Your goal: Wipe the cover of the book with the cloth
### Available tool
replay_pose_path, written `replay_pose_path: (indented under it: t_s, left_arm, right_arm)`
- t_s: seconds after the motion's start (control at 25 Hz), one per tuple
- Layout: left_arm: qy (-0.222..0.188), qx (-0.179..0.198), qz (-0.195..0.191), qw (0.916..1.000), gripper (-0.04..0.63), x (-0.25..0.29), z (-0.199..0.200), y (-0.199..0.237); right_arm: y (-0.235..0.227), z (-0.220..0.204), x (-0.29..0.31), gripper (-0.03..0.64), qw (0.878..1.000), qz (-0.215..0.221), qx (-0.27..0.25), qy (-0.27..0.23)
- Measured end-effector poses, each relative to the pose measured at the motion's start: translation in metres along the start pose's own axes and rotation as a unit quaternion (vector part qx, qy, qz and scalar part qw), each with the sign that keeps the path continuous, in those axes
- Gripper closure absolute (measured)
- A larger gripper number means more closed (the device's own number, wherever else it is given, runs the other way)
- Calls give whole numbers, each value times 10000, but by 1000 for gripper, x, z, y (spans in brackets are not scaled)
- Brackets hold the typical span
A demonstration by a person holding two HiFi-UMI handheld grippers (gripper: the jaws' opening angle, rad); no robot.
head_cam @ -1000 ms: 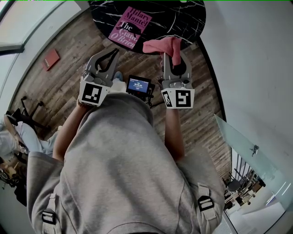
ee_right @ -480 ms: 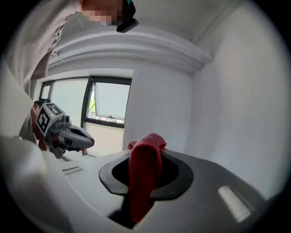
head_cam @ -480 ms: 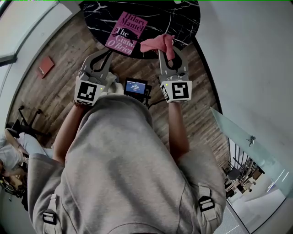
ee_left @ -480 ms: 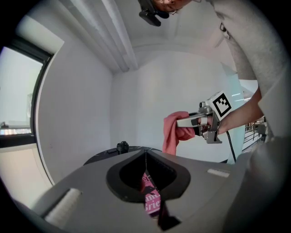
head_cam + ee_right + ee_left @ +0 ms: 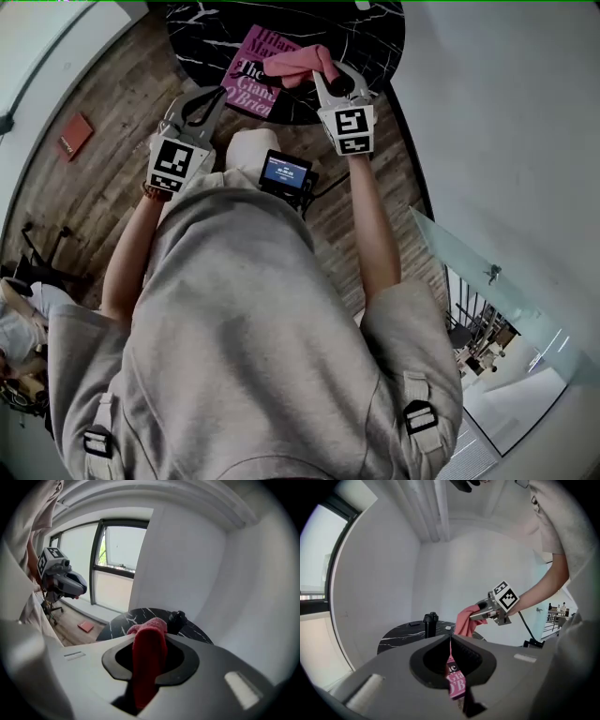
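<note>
A pink book (image 5: pixel 246 80) lies face up on the round black marble table (image 5: pixel 370 37). A pink cloth (image 5: pixel 291 64) hangs from my right gripper (image 5: pixel 324 69), which is shut on it and holds it above the book's right part. The red cloth (image 5: pixel 149 658) fills the right gripper's jaws in its own view. My left gripper (image 5: pixel 218 94) is shut and empty, hovering at the table's near edge just left of the book. Through the slit of the left gripper (image 5: pixel 451 642) a strip of the book (image 5: pixel 456 685) shows, and beyond it the cloth (image 5: pixel 465 620).
A small black upright object (image 5: pixel 431 624) stands on the far side of the table. A red flat item (image 5: pixel 73 136) lies on the wooden floor at left. A small screen device (image 5: pixel 284 173) hangs at the person's chest. White walls close in behind and right.
Both grippers have moved forward and down toward the table. The right gripper has carried the cloth leftward from the table's edge to over the book.
</note>
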State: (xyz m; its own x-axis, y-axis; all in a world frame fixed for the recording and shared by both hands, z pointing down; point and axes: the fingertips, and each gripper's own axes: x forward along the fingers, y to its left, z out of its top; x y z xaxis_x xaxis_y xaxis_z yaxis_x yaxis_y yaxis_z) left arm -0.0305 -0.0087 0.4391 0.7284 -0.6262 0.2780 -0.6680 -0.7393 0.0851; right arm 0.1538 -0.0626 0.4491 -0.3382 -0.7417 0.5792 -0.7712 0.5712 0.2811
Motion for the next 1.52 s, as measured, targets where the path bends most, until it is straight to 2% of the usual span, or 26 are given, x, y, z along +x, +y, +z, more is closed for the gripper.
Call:
replay_pose_path:
  t_s: [0.24,0.44,0.56,0.76,0.96,1.12,1.52]
  left_arm:
    - [430,261,27,9987,588,13,-33,17]
    - [1232,571,67,9907,570,35,-91,23]
    - [1765,605,-24,9824,478,52,-130,19]
    - [2547,570,-297,9649,451,70,-190,1]
    - [3122,775,-459,9457,351,77,-226,-9]
    - [3235,884,-605,9401,342,82,-234,-13]
    - [3182,887,-724,9411,341,83,-235,-13]
  right_arm:
    - [-19,-45,54,523,9966,227,-303,726]
    - [-18,-91,107,523,9893,697,-462,1197]
    - [-14,-114,133,523,9829,1041,-487,1439]
    - [2,-147,164,523,9662,1658,-544,1899]
    - [8,-156,174,535,9601,2003,-185,1941]
    - [7,-158,174,535,9622,1998,29,1849]
    - [32,-163,159,539,9582,2161,-92,1875]
